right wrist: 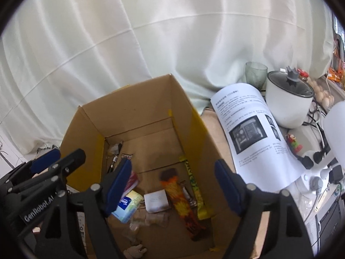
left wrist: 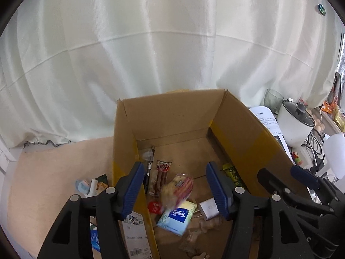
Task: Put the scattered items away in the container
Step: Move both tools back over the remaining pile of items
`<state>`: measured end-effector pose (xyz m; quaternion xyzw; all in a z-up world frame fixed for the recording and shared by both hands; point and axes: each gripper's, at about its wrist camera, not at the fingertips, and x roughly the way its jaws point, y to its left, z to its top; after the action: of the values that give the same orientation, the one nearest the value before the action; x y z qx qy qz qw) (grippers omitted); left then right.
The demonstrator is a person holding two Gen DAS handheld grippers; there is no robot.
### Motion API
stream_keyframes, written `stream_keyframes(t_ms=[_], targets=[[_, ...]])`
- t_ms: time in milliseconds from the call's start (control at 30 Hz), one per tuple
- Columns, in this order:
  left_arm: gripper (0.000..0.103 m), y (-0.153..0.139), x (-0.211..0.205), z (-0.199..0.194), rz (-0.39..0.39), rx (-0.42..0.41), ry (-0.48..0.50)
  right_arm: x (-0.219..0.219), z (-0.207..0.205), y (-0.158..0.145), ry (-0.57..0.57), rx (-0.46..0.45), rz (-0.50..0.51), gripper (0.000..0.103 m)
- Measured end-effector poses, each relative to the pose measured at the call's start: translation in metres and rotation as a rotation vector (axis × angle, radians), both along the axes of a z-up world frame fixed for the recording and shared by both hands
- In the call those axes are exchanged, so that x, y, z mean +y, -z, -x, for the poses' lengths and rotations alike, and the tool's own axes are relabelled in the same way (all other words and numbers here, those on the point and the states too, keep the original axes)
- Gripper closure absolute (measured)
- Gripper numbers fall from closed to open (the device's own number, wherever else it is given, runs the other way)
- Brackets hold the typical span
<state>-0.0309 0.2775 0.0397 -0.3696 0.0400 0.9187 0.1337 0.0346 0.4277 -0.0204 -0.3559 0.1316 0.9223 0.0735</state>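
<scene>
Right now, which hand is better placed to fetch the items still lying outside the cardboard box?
Left. Its open gripper hangs over the box wall nearest the leftover snack packets on the table; the right gripper faces the box's inside.

1. We see a peach-coloured tabletop (left wrist: 54,172) bearing everything.
2. An open cardboard box (left wrist: 172,116) stands on it.
3. Left of the box lie a few small snack packets (left wrist: 92,184), close together.
4. Right of the box lies a printed booklet (right wrist: 256,133), curled.
5. Beyond the booklet stand a white lidded cooker pot (right wrist: 287,101) and a grey-green glass tumbler (right wrist: 255,73).
6. A small red-and-green figurine (right wrist: 293,142) sits beside the booklet.
</scene>
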Motion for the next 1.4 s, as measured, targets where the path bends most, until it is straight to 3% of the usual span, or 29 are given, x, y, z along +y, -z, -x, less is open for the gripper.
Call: stream_keyframes(t_ms=[167, 300, 800, 1400], targets=[[0.037, -0.005, -0.011, 0.001, -0.025, 0.016, -0.016, 0.0, -0.002, -0.003, -0.003, 0.025, 0.028, 0.005], [0.019, -0.01, -0.021, 0.004, -0.025, 0.019, -0.026, -0.004, -0.003, -0.009, 0.007, 0.037, 0.007, 0.0], [0.018, -0.025, -0.086, 0.007, -0.047, 0.056, -0.06, -0.055, 0.005, -0.029, -0.027, 0.101, -0.123, 0.0], [0.017, -0.016, -0.226, 0.018, -0.032, 0.066, -0.185, -0.167, 0.035, -0.039, -0.137, 0.136, -0.177, 0.0]])
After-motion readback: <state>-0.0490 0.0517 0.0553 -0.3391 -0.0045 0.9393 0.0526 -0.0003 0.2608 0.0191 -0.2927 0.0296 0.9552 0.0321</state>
